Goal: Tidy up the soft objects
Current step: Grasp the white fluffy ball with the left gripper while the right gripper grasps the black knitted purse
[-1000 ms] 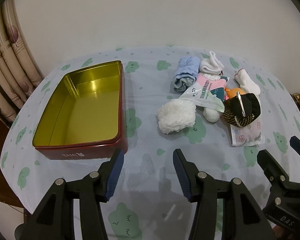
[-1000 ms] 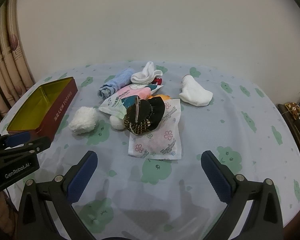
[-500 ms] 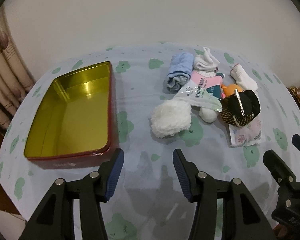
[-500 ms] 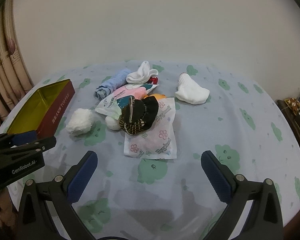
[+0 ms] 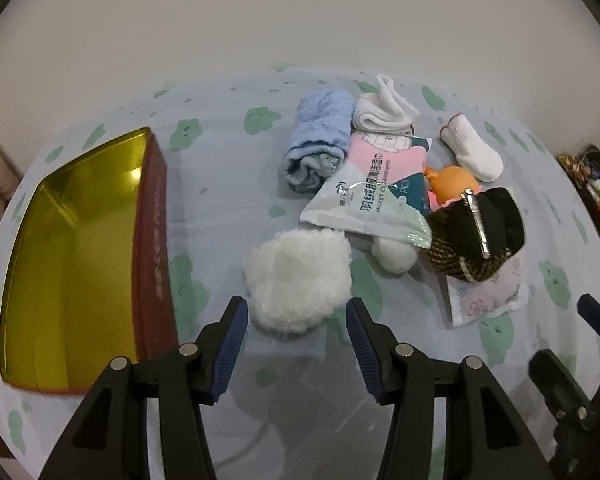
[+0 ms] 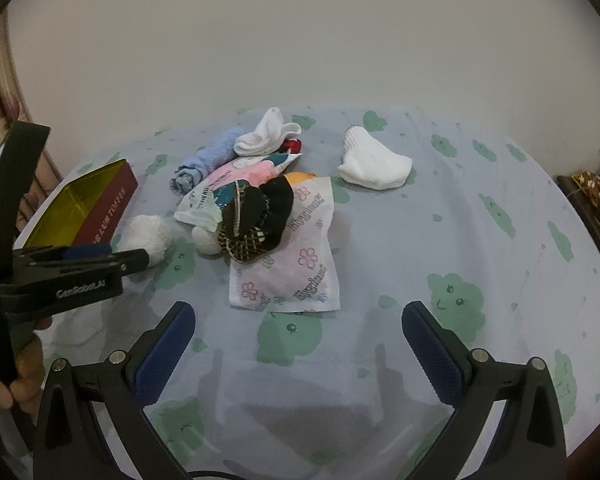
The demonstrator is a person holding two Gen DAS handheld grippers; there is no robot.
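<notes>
- Left gripper [image 5: 296, 320]: jaws spread, nothing held, tips low over the cloth; the white fluffy ball [image 5: 298, 280] sits just ahead, between the blue pads.
- Right gripper [image 6: 298, 328]: jaws wide apart, nothing held, hovering over bare tablecloth [image 6: 480, 240] near the tissue pack [image 6: 296, 256].
- Red tin [image 5: 72, 264] with gold interior lies left of the fluffy ball, apart from it.
- Pile beyond the ball: wipes packet [image 5: 372, 200], small white ball [image 5: 394, 258] partly under it, black-and-gold coin purse [image 5: 476, 236] resting on the tissue pack.
- Farther back: rolled blue towel [image 5: 320, 144], folded white socks [image 5: 384, 110], a lone white sock [image 6: 374, 164] well apart to the right.
- Orange toy [image 5: 452, 180], mostly hidden behind the purse.
</notes>
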